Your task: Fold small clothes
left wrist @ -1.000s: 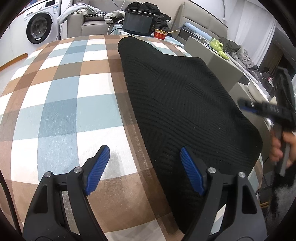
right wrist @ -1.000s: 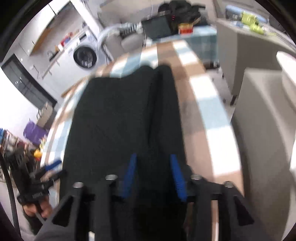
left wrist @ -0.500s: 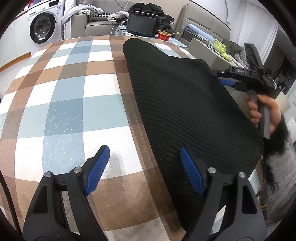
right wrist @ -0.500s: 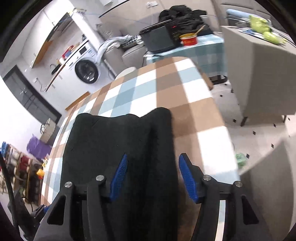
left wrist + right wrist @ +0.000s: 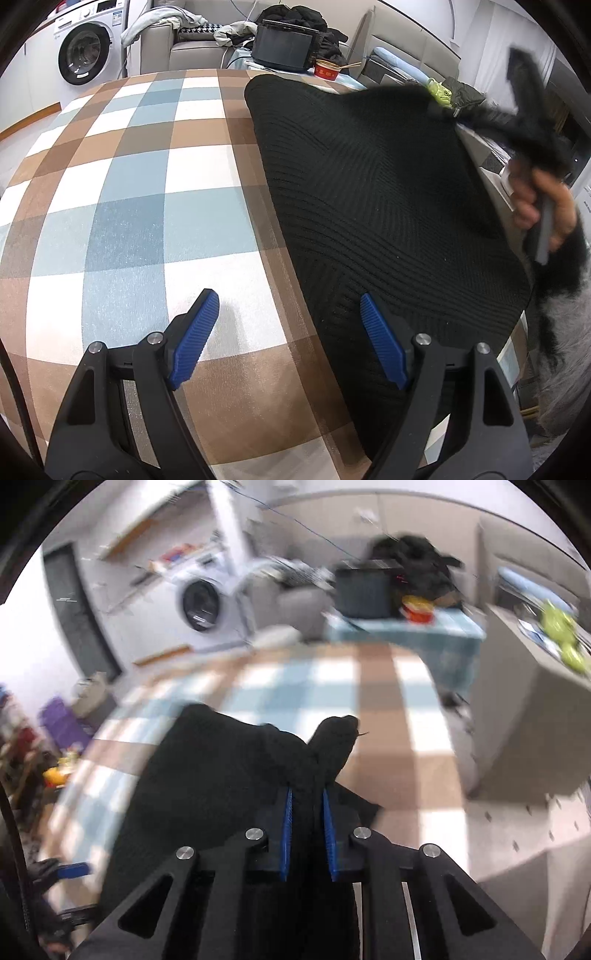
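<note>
A black ribbed knit garment lies spread on the checked tablecloth, on the table's right half. My left gripper is open and empty, low over the garment's near left edge; its right finger is over the knit, its left over bare cloth. My right gripper is shut on a fold of the black garment at its far right edge and holds it lifted. In the left wrist view the right gripper is blurred, up at the right.
A washing machine stands at the far left. Beyond the table are a sofa with clothes, a black appliance and a red bowl on a small table. A grey cabinet stands right of the table.
My right gripper went from open to shut on the garment's far right edge and has lifted it. My left gripper has stayed open in the same place.
</note>
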Tool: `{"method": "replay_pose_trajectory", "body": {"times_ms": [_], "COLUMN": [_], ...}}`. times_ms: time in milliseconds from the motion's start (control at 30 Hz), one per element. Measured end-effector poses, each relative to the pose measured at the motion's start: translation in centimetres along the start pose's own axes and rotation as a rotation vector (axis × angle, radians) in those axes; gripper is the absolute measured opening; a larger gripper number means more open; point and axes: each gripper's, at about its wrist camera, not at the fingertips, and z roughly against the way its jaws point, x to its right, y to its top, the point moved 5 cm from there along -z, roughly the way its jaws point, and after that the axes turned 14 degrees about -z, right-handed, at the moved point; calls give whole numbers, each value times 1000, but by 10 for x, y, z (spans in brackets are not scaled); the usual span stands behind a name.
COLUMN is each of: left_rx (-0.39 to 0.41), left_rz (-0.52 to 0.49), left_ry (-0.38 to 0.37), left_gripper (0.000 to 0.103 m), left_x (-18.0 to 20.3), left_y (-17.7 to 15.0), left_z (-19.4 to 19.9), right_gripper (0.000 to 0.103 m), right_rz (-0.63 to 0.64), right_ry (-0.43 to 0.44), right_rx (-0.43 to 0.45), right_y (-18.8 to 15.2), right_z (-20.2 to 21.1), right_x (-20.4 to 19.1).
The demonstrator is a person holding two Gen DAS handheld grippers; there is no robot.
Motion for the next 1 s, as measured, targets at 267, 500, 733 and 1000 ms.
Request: {"method": "replay_pose_trajectory", "body": {"times_ms": [267,500,733,1000], "left_rx": [12,9,-1,-3], "left_rz": [21,23,-22,-30], "left_ry": [10,3,-14,-22], "left_gripper": [77,77,77,77], "left_x": [-3,0,10,15], "left_y": [-2,1,8,1], "left_z": [5,3,-4,-1], "right_gripper": [17,44,71,74], "right_rz": [-202,-276,-256,-273], "right_ry": [-62,-94,-64,-128], "right_rx": [-122,-127,-195,-252], "right_y": [10,-25,-107,-143], "right_z": [-50,-11,51,51], "right_x": [43,64,48,55]}}
